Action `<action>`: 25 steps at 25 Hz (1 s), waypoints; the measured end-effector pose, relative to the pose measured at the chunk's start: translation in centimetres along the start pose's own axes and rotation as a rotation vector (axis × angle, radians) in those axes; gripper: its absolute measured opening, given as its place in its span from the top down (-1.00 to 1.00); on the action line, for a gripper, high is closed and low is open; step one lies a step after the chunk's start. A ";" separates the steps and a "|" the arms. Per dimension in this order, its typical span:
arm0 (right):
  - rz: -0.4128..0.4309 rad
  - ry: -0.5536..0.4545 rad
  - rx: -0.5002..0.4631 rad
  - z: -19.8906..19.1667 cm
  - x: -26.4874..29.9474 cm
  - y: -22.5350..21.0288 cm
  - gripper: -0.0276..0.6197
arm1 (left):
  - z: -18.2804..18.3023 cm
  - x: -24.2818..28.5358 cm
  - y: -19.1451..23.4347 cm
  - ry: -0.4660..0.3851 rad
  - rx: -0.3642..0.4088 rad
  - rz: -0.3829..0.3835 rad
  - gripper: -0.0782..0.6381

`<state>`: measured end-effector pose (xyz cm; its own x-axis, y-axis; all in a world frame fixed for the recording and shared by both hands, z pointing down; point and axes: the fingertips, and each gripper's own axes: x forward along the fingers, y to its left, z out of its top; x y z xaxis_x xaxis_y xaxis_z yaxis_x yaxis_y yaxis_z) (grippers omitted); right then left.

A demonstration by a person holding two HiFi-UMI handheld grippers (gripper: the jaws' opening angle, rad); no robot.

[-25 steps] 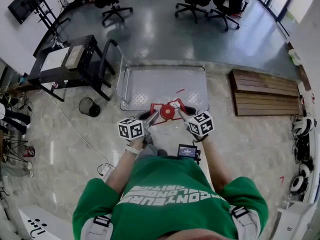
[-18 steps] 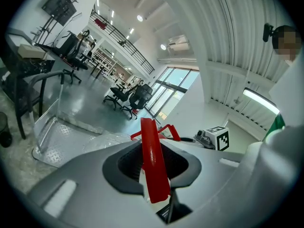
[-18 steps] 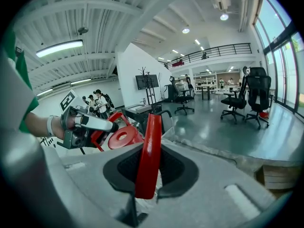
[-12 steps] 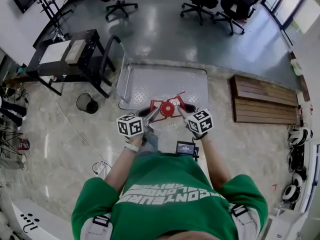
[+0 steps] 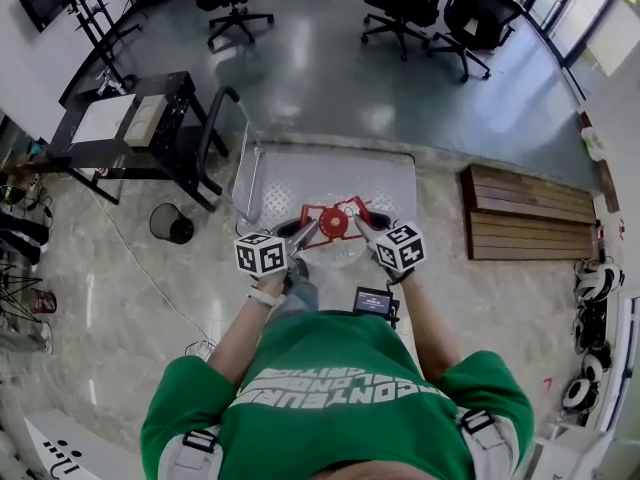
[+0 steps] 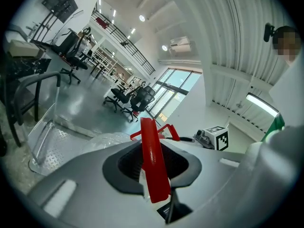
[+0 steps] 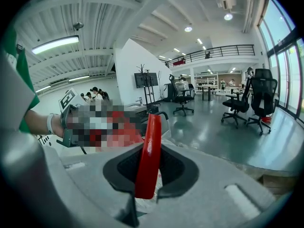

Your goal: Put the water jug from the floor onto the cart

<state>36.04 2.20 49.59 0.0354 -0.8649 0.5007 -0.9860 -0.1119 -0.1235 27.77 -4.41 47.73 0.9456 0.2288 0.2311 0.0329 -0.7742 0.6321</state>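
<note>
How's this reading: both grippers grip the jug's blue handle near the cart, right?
Not blue: the handle is red, as the left gripper view shows. The left gripper and the right gripper do both grip it near the cart.

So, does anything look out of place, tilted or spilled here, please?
Nothing stands out. The water jug hangs by its red handle, with the left gripper and right gripper each shut on a handle bar, at the near edge of the cart. No spill or damage shows.
</note>
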 end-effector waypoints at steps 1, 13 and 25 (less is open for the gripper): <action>-0.003 0.001 0.002 0.4 0.5 -0.5 0.76 | 0.5 0.4 0.5 0.005 0.000 -0.003 0.52; -0.036 0.033 0.031 4.9 7.8 -6.1 0.76 | 7.4 4.8 7.2 0.044 -0.017 -0.041 0.51; -0.069 0.060 0.023 8.5 13.9 -10.0 0.76 | 12.4 8.2 13.0 0.045 -0.051 -0.085 0.51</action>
<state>47.82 -12.89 50.49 0.0930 -0.8239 0.5590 -0.9775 -0.1823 -0.1060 39.98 -19.98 48.67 0.9246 0.3195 0.2073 0.0948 -0.7203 0.6871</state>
